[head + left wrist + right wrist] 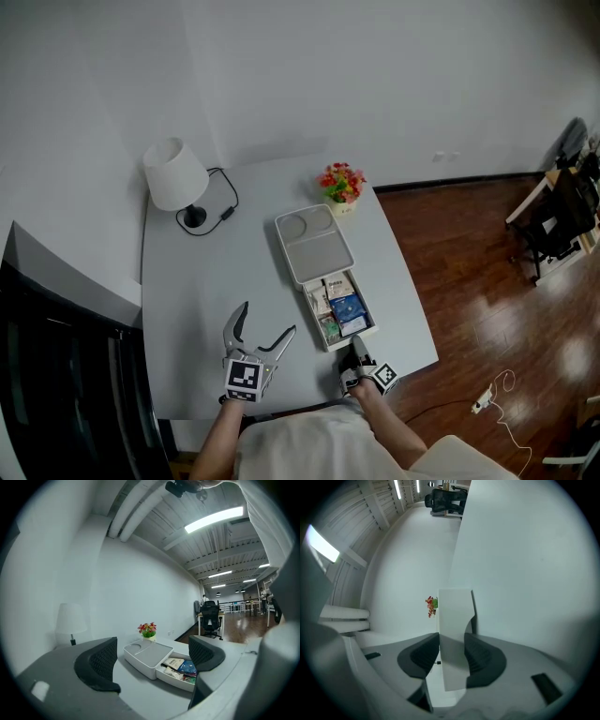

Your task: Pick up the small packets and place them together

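1. Packets (339, 305) in drawer (345, 343): print is seen but is too small to be read.
2. Left cube (244, 380) and right cube (382, 376): black-and-white square marker patterns are borne; no characters are made out.
3. Elsewhere, no legible text is found.

The left gripper (152, 663) holds its jaws wide apart over the grey table (51, 679). Beyond them lies a white box (146, 654), its open drawer (174, 679) holding packets (182, 665). Flowers (148, 630) stand behind it.

Your left gripper (267, 320) and right gripper (357, 345) each carry a black-and-white square-marker cube (244, 379); fingers (101, 665) black, curved, mesh-textured. You wear a pale cream top (300, 445).
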Action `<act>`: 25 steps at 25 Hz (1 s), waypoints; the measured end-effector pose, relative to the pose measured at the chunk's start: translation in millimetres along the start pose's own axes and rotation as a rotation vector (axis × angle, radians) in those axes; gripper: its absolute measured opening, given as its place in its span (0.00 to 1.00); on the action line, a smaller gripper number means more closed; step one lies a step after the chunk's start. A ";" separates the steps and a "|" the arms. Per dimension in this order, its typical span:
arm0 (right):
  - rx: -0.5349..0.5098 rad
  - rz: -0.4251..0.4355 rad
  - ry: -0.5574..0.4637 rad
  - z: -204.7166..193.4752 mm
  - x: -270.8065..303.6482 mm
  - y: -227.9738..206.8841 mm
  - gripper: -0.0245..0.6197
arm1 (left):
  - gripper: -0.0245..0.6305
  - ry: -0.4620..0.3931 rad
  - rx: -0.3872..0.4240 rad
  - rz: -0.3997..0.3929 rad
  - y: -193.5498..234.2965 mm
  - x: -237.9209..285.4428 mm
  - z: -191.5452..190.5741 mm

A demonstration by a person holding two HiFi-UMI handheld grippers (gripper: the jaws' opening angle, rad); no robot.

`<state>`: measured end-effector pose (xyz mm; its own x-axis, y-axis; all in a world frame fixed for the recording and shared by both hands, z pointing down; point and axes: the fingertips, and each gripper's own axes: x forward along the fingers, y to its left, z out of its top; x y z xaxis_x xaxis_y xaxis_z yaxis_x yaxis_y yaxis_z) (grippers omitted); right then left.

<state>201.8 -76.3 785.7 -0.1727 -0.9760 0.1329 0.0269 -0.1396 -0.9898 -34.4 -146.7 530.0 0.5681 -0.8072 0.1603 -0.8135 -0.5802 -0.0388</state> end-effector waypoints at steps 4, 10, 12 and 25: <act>-0.022 -0.016 0.061 -10.8 -11.8 -2.8 0.30 | 0.76 0.004 -0.002 -0.001 3.5 0.7 -3.6; -0.030 0.049 0.110 -28.1 -21.3 12.1 0.20 | 0.76 -0.003 -0.006 -0.010 -1.5 3.4 -7.1; -0.057 0.069 0.138 -29.5 -19.5 19.0 0.20 | 0.76 -0.007 -0.009 -0.020 -4.2 4.4 -4.8; -0.589 0.125 0.263 -23.6 -18.5 82.6 0.22 | 0.76 -0.006 -0.009 -0.012 2.6 -3.6 -7.5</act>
<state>184.0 -65.9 700.3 -0.4400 -0.8951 0.0718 -0.4681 0.1604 -0.8690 -39.5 -144.6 536.7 0.5789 -0.8006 0.1547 -0.8074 -0.5893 -0.0280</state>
